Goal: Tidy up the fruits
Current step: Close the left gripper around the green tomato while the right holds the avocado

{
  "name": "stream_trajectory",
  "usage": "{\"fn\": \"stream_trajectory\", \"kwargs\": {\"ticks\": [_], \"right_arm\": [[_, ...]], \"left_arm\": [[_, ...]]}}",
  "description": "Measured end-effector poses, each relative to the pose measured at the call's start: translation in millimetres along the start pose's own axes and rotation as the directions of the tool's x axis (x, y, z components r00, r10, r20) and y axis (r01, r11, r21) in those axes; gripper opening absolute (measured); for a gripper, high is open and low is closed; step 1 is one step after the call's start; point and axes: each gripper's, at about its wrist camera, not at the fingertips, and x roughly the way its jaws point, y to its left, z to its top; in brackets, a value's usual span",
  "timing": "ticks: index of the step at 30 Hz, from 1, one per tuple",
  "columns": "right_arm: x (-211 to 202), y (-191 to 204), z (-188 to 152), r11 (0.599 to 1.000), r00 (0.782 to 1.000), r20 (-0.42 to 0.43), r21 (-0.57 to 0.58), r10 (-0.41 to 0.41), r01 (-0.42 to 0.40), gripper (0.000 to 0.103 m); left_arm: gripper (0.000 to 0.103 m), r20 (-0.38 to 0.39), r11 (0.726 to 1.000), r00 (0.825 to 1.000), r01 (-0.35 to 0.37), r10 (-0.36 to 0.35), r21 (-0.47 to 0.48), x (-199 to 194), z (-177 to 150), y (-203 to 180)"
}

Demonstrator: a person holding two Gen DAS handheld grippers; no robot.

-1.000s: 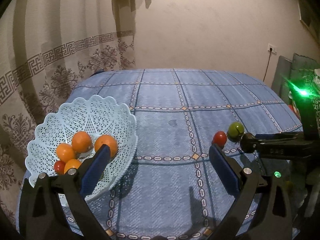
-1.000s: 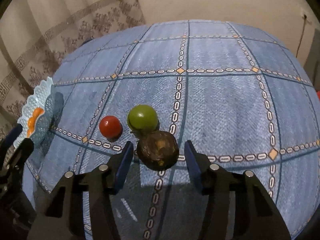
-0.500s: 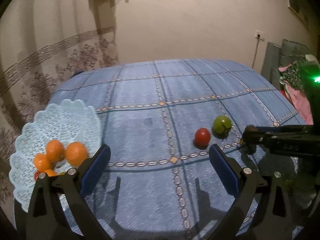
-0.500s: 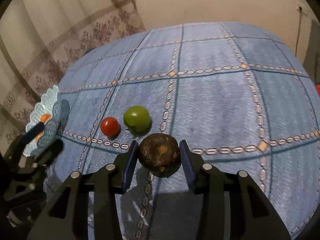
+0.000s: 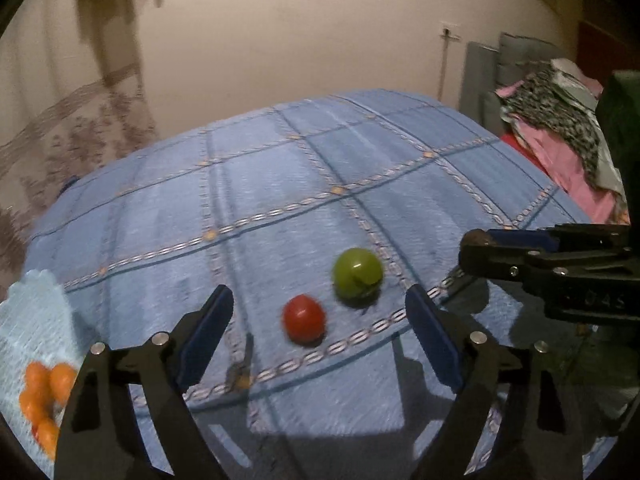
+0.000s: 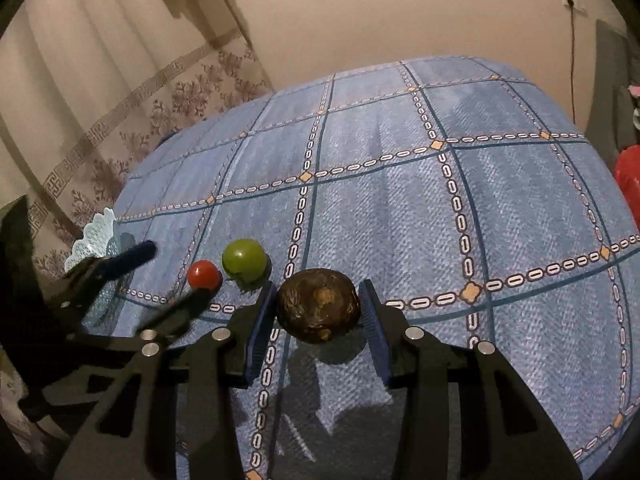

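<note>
A dark brown round fruit (image 6: 319,305) is clamped between the blue pads of my right gripper (image 6: 319,308), lifted just above the blue checked tablecloth (image 6: 400,200). A red tomato (image 5: 303,317) and a green tomato (image 5: 357,272) lie side by side on the cloth, in front of my left gripper (image 5: 318,326), which is open and empty. The pale blue lace basket (image 5: 36,320) with several oranges (image 5: 48,384) sits at the far left of the left wrist view. In the right wrist view the basket (image 6: 94,240) shows behind the left gripper's fingers (image 6: 132,256).
A patterned curtain (image 6: 120,120) hangs behind the table's left side. Piled clothes (image 5: 560,120) and a grey panel (image 5: 480,80) stand beyond the table's right edge. A red object (image 6: 628,184) sits at the right border. Bare cloth stretches across the far half of the table.
My right gripper shut on the brown fruit and raised it slightly. My left gripper swung right, away from the basket, and now faces the red and green tomatoes.
</note>
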Motion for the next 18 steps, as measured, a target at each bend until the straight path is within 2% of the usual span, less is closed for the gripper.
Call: {"fn": "stream_trajectory", "kwargs": {"ticks": [2,6,11,15,17,18], "right_arm": [[-1.9,-3.4,0.1,1.0,1.0,0.006,0.01,0.003,-0.003,0.043],[-4.7,-12.0,-0.5,0.999,1.0,0.009,0.037,0.005,-0.005,0.043],[-7.8,-17.5,-0.5,0.998,1.0,0.02,0.057,0.005,-0.006,0.043],[-6.9,-14.7,-0.3,0.999,1.0,0.024,0.052,0.002,-0.004,0.043],[-6.3,-14.1,-1.1,0.999,1.0,0.025,0.047,-0.004,0.003,0.043],[-5.1,-12.7,-1.5,0.999,1.0,0.024,0.046,-0.005,0.004,0.043]], "left_arm": [[0.081,-0.017,1.0,1.0,0.013,-0.013,0.015,7.9,2.0,-5.6],[0.08,-0.052,0.999,0.999,0.009,-0.007,0.036,25.6,6.8,-12.3],[0.067,-0.08,0.999,0.996,0.032,-0.029,0.037,43.4,13.6,-16.1],[0.048,-0.087,0.999,0.996,0.026,-0.024,0.022,52.5,17.3,-14.7],[0.035,-0.079,0.999,0.996,0.051,-0.051,-0.002,52.4,18.6,-11.7],[0.034,-0.077,0.998,0.995,0.064,-0.065,-0.016,52.2,19.1,-10.1]]}}
